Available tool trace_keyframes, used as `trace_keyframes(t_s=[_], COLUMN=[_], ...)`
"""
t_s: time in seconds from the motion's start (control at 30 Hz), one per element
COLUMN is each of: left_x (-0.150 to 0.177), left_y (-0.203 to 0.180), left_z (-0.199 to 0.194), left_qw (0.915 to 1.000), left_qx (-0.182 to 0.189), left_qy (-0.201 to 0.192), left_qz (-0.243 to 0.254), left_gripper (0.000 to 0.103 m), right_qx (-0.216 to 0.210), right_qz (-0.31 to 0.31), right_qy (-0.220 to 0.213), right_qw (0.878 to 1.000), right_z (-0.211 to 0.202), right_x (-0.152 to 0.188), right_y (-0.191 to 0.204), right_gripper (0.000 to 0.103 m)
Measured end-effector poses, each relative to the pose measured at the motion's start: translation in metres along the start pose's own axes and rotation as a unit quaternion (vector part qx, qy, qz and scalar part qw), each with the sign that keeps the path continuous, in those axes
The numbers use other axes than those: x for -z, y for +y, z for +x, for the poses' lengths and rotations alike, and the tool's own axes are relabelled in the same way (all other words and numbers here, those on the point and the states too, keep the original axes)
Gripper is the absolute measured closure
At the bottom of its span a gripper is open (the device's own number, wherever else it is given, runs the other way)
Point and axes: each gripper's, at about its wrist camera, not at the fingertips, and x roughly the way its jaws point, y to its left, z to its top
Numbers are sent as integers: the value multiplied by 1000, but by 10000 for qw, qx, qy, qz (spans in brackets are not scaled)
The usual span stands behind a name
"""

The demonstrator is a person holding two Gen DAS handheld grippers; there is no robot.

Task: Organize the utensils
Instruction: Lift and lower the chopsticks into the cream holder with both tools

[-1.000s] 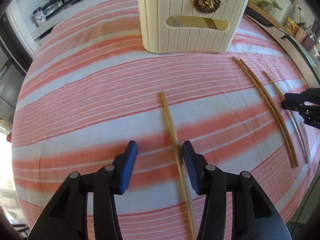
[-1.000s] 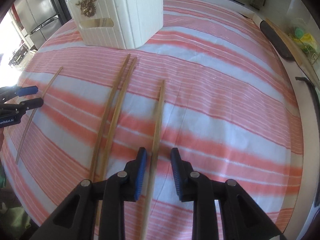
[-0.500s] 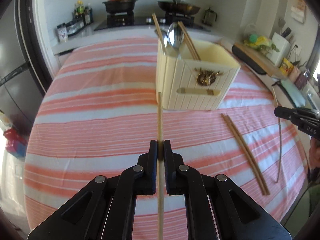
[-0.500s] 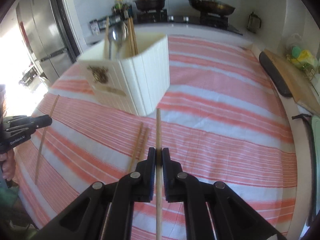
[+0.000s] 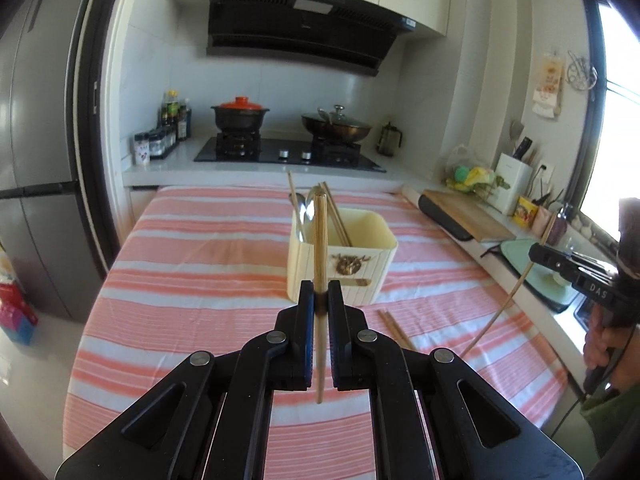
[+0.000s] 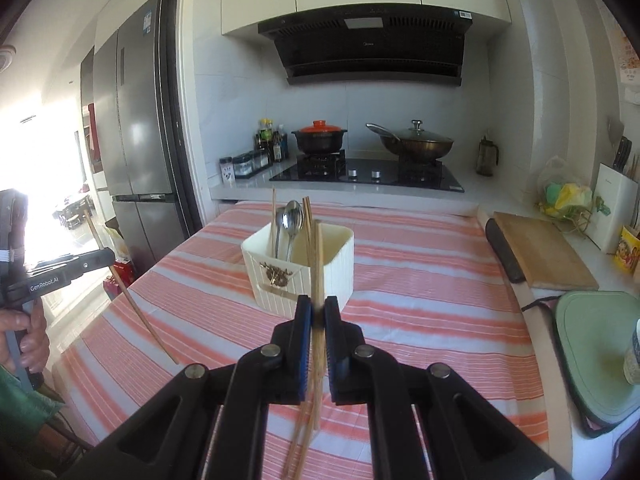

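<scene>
In the left wrist view my left gripper (image 5: 320, 292) is shut on a wooden chopstick (image 5: 320, 240), held clear of the striped tablecloth (image 5: 200, 272). Behind it stands the cream utensil holder (image 5: 352, 264), with spoons (image 5: 306, 208) and chopsticks in it. A pair of chopsticks (image 5: 394, 330) lies on the cloth in front of the holder. At the right edge my right gripper (image 5: 536, 254) holds another chopstick (image 5: 500, 312) slanting down. In the right wrist view the right gripper (image 6: 318, 304) is shut on that chopstick (image 6: 319, 260). The left gripper (image 6: 108, 258) appears at the left with its chopstick (image 6: 132, 300).
Beyond the table, a counter carries a stove (image 5: 288, 156) with a red-lidded pot (image 5: 240, 116) and a wok (image 5: 336, 128). A wooden cutting board (image 6: 540, 248) and a green tray (image 6: 596, 356) line the right side. A fridge (image 6: 136, 148) stands left. A person's hand (image 6: 24, 332) grips the left handle.
Both grippers closed on one chopstick each and lifted them off the cloth. Both views rose and tilted up from the tabletop toward the holder and stove.
</scene>
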Motion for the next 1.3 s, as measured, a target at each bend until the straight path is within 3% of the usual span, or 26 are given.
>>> trace_keyframes(t_s=[0.13, 0.3, 0.37, 0.53, 0.7, 0.8, 0.9, 1.03, 1.17, 1.3], left_x=[-1, 13, 8, -46, -119, -148, -160, -157, -140, -121], left_y=[-1, 3, 6, 11, 11, 10, 6, 2, 1, 0], left_z=[-9, 9, 9, -6, -5, 21, 65, 128, 184, 227], left_qw=[10000, 9993, 9995, 9995, 9919, 9888, 9926, 9979, 9991, 9962], left_qx=[-15, -93, -57, -42, -199, -224, -194, -155, -98, -148], left_qy=[-27, 326, 288, -319, -1251, -1447, -1163, -537, 142, 784], left_qz=[83, 152, 114, 32, -131, -285, -303, -317, -376, -356], left_gripper=[99, 99, 99, 99, 99, 99, 99, 99, 99, 98], right_qx=[-3, 56, 68, 166, 222, 123, -67, -80, -187, -174], right_qz=[-77, -52, -29, -130, -149, -174, -127, -193, -164, -18], right_qy=[-99, 286, 383, 69, -845, -1286, -1343, -928, -33, 992], right_qw=[9999, 9996, 9992, 9998, 9961, 9915, 9908, 9955, 9997, 9949], right_z=[-11, 6, 12, 13, 10, 21, 50, 109, 175, 228], right_x=[-8, 2, 3, -32, -98, -131, -149, -150, -134, -114], right_y=[2, -3, -7, -14, -11, -4, 2, 6, 0, -10], right_gripper=[96, 96, 96, 96, 96, 96, 96, 96, 96, 96])
